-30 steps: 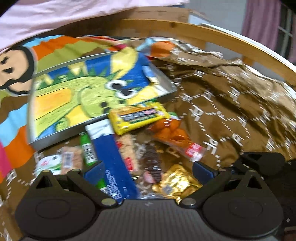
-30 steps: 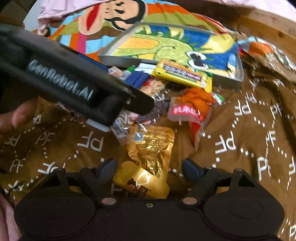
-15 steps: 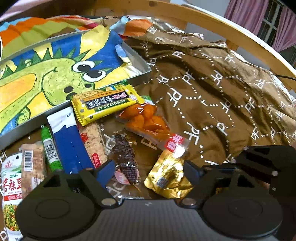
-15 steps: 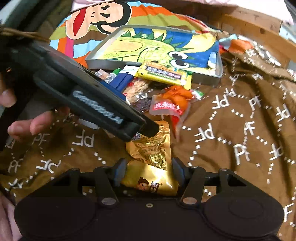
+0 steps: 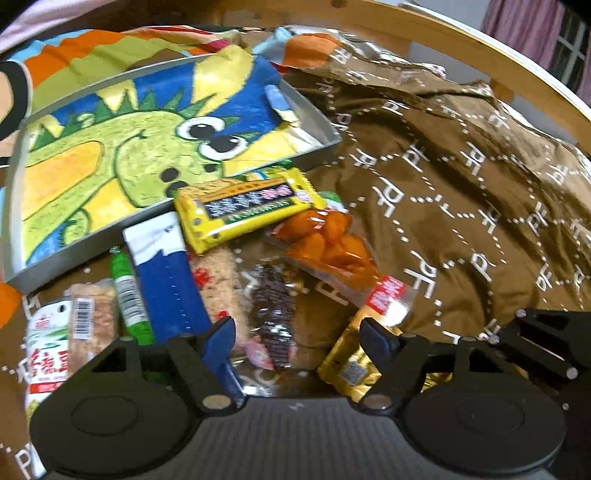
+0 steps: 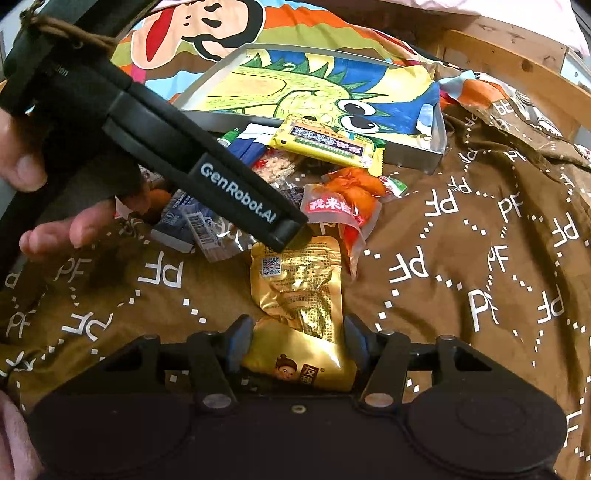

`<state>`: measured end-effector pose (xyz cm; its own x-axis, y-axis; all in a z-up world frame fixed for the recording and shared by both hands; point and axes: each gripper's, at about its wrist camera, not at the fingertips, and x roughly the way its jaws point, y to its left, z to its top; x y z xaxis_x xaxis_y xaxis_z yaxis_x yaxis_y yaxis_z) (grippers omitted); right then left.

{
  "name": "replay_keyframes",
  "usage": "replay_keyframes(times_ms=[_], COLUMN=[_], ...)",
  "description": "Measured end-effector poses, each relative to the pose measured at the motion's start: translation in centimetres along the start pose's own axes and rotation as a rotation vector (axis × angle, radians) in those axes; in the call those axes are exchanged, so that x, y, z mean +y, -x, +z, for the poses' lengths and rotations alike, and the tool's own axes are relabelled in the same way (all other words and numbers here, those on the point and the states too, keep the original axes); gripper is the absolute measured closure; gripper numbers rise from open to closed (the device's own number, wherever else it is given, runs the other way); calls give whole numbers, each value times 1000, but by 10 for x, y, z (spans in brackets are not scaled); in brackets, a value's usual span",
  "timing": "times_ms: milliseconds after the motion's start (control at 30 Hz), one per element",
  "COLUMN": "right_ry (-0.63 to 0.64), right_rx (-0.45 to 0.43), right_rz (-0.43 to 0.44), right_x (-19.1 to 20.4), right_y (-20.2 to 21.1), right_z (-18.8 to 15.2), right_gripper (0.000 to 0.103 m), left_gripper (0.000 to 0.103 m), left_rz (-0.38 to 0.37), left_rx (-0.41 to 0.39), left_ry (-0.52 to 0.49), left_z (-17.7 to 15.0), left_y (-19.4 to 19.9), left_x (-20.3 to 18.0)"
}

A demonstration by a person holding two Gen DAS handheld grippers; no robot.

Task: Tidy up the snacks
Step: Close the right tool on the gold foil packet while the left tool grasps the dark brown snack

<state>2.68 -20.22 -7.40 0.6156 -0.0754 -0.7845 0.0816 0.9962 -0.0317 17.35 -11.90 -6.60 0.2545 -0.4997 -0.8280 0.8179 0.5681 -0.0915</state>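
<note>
Our right tongs (image 6: pixel 297 341) pinch the gold packet (image 6: pixel 299 295), which lies on the brown blanket (image 6: pixel 480 258); our left tongs (image 5: pixel 297 332) hang open above the snack pile (image 5: pixel 258 251). We see a metal tray (image 5: pixel 317 122) with a dinosaur drawing just behind the pile, a wooden bed rail (image 5: pixel 480 55), and pink curtains (image 5: pixel 517 22) beyond.

A home, most likely a bedroom. The snacks (image 5: pixel 255 210) lie on a bed covered by a brown blanket (image 5: pixel 461 206) printed with white letters, beside a bright cartoon bedsheet (image 6: pixel 229 26). A curved wooden bed frame (image 5: pixel 480 55) runs along the far edge of the bed, with pink curtains (image 5: pixel 517 26) and a window (image 5: pixel 569 44) beyond it. A metal tray (image 5: pixel 317 122) lined with a cartoon dinosaur drawing sits on the bed.
</note>
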Motion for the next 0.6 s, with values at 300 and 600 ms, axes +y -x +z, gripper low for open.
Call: replay_keyframes(times_ms=[300,600], right_ry=[-2,6], right_rx=[6,3], right_rz=[11,5], right_x=[0,1], right_y=[-1,-3], right_z=[0,0], right_gripper=[46,46], left_gripper=[25,43], left_rz=[18,67], left_rx=[20,48], left_ry=[0,-35], left_z=[2,2], left_y=[-12,-17], left_x=[-1,-9])
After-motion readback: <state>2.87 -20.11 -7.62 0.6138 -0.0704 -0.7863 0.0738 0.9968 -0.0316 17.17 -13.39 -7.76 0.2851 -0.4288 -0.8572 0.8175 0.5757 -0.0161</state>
